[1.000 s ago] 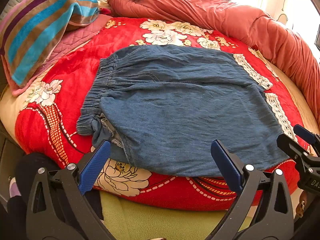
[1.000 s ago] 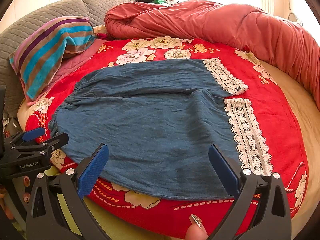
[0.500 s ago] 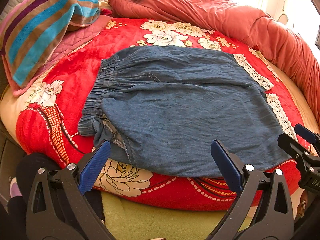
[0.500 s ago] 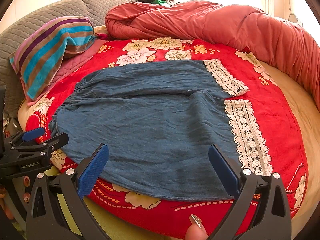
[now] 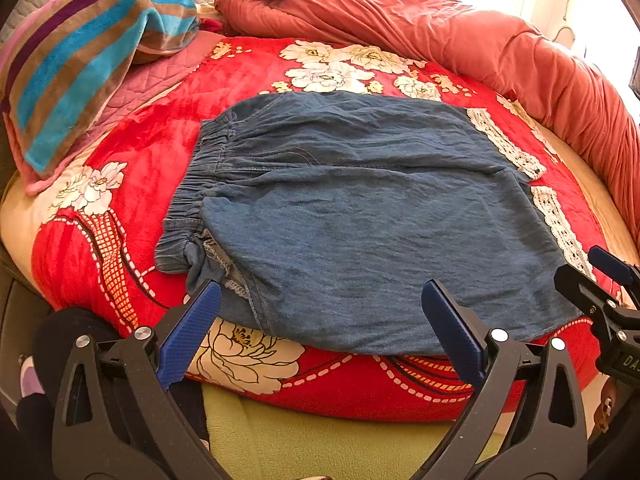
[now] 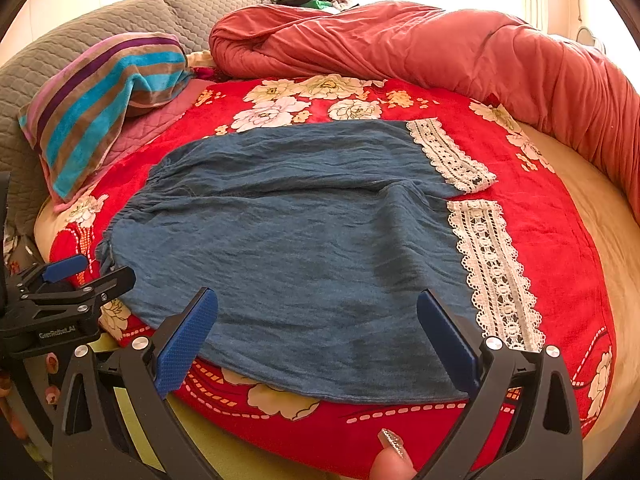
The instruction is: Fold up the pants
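- I see the blue denim pants with white lace hems (image 5: 360, 216) lying flat on a red floral blanket (image 5: 168, 128), spread out, not yet folded.
- Elastic gathered waistband (image 5: 200, 184) sits on the left side in my left wrist view; the two lace-trimmed leg ends (image 6: 492, 272) point right, lying side by side with a narrow gap of red between them.
- Near waistband corner is bunched, with an inner seam turned out, just ahead of my left gripper's (image 5: 320, 332) left fingertip.
- Left gripper: jaws spread wide, nothing between them. It hangs over the near edge of the pants at the waistband end; I can't tell whether the left tip touches the cloth.
- Right gripper (image 6: 316, 332): jaws also spread wide and empty, over the near edge toward the leg end. Near lace hem is just beside its right finger.
- Each gripper shows at the edge of the other's view, so they sit apart along the near edge.
- A fingertip with a glittery nail (image 6: 394, 456) shows at the bottom of the right wrist view.
- Around: striped multicolour towel (image 6: 104, 104) far left on a pink quilted pad, rolled coral-red duvet (image 6: 440, 48) along the far and right side, grey quilted headboard (image 6: 120, 20) behind.
- Yellow-green sheet (image 5: 320, 440) shows below the blanket's near edge.
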